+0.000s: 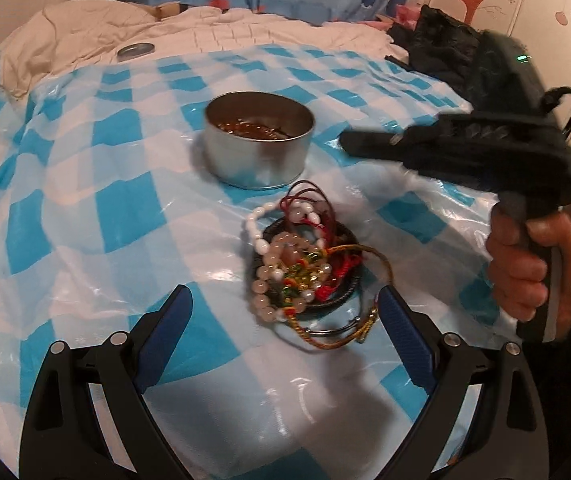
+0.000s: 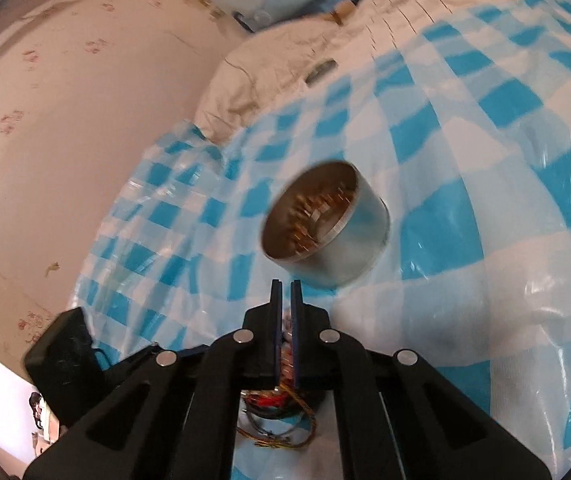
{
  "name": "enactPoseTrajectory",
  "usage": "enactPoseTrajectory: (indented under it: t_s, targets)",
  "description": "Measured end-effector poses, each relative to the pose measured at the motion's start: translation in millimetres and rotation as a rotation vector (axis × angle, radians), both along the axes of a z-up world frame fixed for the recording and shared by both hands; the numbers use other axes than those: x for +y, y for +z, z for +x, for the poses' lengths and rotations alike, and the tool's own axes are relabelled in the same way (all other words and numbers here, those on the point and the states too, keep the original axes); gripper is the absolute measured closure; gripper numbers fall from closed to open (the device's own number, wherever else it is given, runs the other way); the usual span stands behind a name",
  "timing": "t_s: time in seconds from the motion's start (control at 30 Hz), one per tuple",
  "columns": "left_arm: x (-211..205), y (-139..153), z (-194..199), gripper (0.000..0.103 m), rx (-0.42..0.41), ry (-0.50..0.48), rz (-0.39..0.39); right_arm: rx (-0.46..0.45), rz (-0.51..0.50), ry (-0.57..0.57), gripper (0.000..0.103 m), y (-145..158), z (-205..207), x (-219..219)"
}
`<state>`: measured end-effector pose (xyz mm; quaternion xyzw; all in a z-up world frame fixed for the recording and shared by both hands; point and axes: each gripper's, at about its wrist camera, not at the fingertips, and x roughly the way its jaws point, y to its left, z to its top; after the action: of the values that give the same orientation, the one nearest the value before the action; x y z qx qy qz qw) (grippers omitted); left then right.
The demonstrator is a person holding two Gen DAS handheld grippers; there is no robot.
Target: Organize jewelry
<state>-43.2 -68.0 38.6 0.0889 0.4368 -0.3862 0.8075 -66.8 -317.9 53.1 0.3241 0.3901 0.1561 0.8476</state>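
Over on the left, the left gripper (image 1: 285,312) hangs low above the blue-checked plastic sheet (image 1: 85,200), jaws spread wide and holding nothing, blue pads either side of the near edge of the jewelry pile (image 1: 305,264). That pile is a tangle: one white bead bracelet, one pale pink bead bracelet, red cords, a gold-brown cord, a dark braided ring and a thin metal bangle, all overlapping, so an exact count of the cords is beyond me. Just behind it stands one round metal tin (image 1: 259,144), open, with something gold-brown already lying inside; its single lid (image 1: 135,50) sits well apart near the cream quilt (image 1: 205,36). Moving right, the right gripper (image 2: 285,286), blurred in the left camera, hovers above the sheet beside the tin, jaws nearly together, and its own view shows no piece pinched at the tips, though pile colours peek through low in the slot. The step in hand looks like fetching the next piece for the tin. To do it well, pick one strand at the pile's edge, say the white beads, close on that alone, and lift slowly so the knotted cords slide off. Two grippers, one tin, one lid, one pile.
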Motion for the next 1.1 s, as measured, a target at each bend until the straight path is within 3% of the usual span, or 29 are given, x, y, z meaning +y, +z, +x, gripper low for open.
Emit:
enactPoseTrajectory:
  t_s: [0.03, 0.1, 0.23, 0.33, 0.6, 0.73, 0.97, 1.1]
  targets:
    - [0, 0, 0, 0.013, 0.009, -0.001, -0.010, 0.020, -0.002, -0.003, 0.058, -5, 2, 1]
    - [0, 1, -2, 0.015, 0.026, -0.012, -0.037, 0.026, -0.015, -0.015, 0.046, -9, 2, 3]
    - [-3, -2, -10, 0.045, 0.038, -0.038, -0.035, 0.021, -0.036, 0.004, 0.046, -9, 3, 8]
    - [-4, -6, -13, 0.054, 0.034, -0.026, -0.005, 0.033, -0.033, 0.004, 0.046, -12, 3, 8]
    - [4, -7, -7, 0.092, 0.025, 0.014, 0.009, 0.044, -0.033, 0.002, 0.046, -15, 5, 7]
    - [3, -5, -8, 0.097, 0.017, -0.007, 0.019, 0.053, -0.023, 0.000, 0.046, -19, 6, 6]
    - [17, 15, -2, 0.097, 0.067, -0.031, -0.116, 0.055, 0.023, 0.003, 0.042, -23, 9, 2]
    - [29, 24, 4, 0.097, 0.099, -0.029, -0.182, 0.054, -0.001, 0.026, 0.040, -24, 12, 8]
